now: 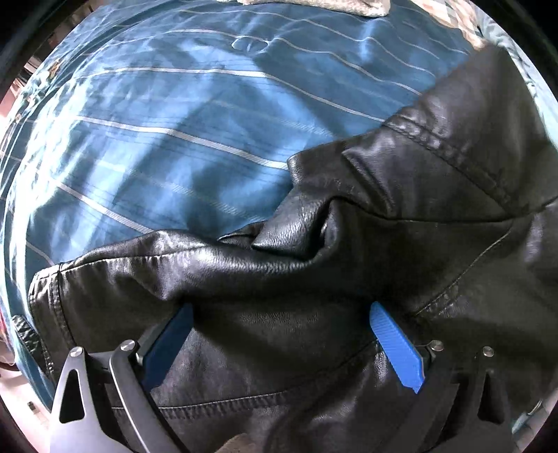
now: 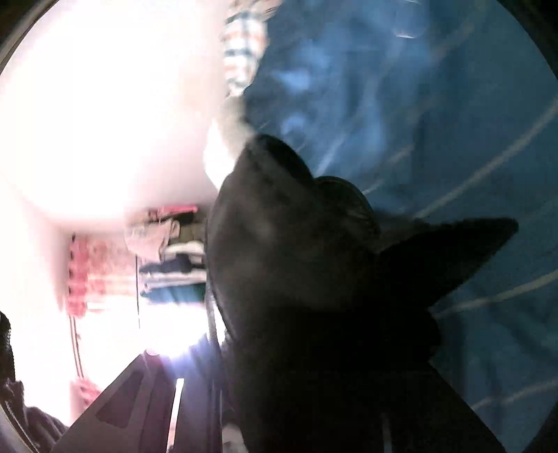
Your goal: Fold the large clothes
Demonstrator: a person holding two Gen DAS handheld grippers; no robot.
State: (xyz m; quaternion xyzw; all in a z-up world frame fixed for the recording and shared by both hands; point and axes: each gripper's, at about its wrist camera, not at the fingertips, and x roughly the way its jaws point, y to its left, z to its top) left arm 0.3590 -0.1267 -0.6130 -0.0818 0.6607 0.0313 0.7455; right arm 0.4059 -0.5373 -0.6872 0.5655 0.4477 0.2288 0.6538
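Note:
A black leather jacket lies crumpled on a blue striped bedspread. In the left wrist view my left gripper has its blue fingers wide apart, with a fold of the jacket lying between and over them. In the right wrist view the picture is blurred and rolled sideways. The jacket hangs dark in front of the lens over the bedspread. The right gripper's fingers are hidden behind the jacket.
A grey-white cloth lies at the far edge of the bed. In the right wrist view a bright white wall and shelves with stacked clothes show to the left.

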